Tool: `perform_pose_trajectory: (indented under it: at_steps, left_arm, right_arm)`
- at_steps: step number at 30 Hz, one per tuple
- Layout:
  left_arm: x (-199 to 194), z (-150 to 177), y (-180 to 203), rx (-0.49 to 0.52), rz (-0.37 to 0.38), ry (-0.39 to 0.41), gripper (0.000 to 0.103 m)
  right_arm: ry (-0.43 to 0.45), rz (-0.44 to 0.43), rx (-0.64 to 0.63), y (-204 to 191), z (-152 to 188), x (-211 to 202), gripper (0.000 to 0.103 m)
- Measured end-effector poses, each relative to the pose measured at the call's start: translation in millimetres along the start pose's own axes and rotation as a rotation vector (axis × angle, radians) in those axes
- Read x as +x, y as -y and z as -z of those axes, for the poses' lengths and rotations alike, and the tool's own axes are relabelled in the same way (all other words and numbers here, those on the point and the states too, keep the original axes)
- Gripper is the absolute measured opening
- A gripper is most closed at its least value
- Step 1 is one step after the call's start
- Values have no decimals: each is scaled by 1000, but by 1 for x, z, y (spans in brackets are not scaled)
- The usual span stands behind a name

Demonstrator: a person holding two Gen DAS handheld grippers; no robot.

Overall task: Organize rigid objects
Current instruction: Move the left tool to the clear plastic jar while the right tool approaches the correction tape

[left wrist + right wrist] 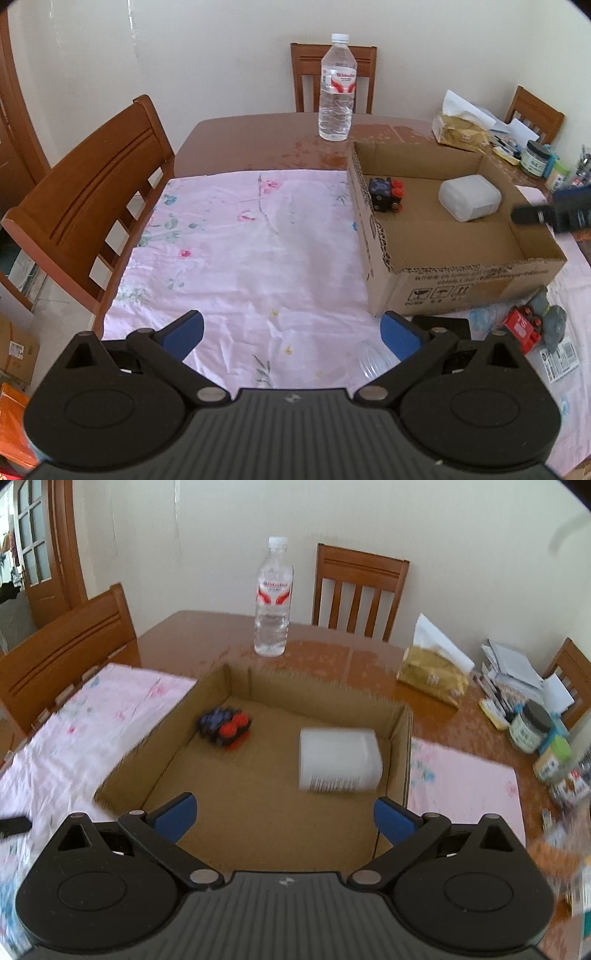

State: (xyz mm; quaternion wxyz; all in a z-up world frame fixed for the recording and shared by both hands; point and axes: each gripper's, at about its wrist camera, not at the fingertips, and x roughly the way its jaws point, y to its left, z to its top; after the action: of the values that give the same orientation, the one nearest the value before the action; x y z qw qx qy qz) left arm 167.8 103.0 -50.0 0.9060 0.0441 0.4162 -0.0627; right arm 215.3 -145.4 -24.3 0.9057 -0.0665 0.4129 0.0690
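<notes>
While both tongs stand wide with nothing in them, the cardboard box [400, 738] sits on the worktop [207, 635] near its right side, partly on the pink flowered cloth [240, 251]. The right tongs [282, 818] hang over the box's near edge. Inside, a white plastic tub [340, 758] lies on its side by the right wall, and a blue-and-red toy car [225, 729] rests near the far left corner. The left tongs [291, 334] hang over the cloth. A water bottle [337, 88] stands at the worktop's far edge. A red toy [521, 326] lies near the front right.
</notes>
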Motion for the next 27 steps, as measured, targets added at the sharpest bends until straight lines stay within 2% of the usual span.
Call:
perform_pose_trajectory:
  at_steps: [4,15,20,25,27]
  left_arm:
    - [1,5,-2,21,45,-5,101]
    - [-1,27,5,163,166,-20,101]
    - [-2,42,0,192,173,-65,101]
    - [2,56,-4,195,158,-118,101]
    - [7,61,-5,187,157,-136,101]
  right_arm:
    - [-45,6,16,-12,32,-10,103]
    - [-204,83,84,-49,118,-30,103]
    - [-298,92,95,-56,150,-29,103]
    - [-353,107,98,-54,169,-23,103]
    - [-350,99,105,-50,172,-22,103]
